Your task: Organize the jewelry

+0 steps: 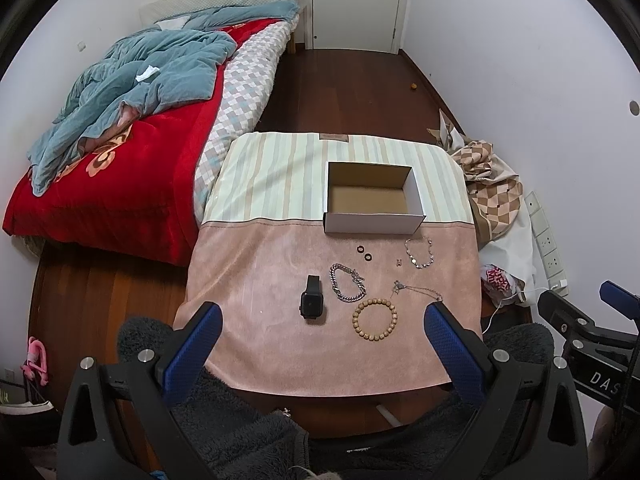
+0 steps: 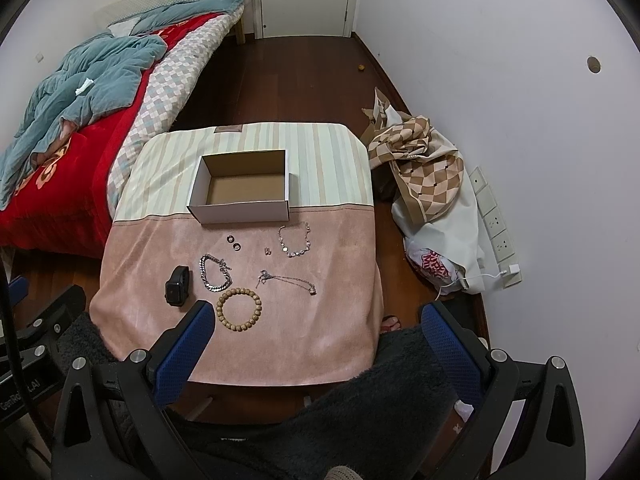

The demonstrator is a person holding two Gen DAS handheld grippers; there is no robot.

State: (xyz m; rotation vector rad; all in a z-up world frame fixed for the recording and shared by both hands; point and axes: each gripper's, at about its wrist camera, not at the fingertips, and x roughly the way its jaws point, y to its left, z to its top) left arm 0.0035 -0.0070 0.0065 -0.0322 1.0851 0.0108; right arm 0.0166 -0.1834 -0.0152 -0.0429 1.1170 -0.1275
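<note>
An empty white cardboard box stands at the middle of a cloth-covered table. In front of it lie two dark rings, small earrings, a gem bracelet, a silver chain bracelet, a thin necklace, a black smartwatch and a wooden bead bracelet. My left gripper and right gripper are open, empty, above the near table edge.
A bed with red and blue covers stands left of the table. A pile of checked cloth and bags lies on the floor at the right by the wall. A white door is at the far end.
</note>
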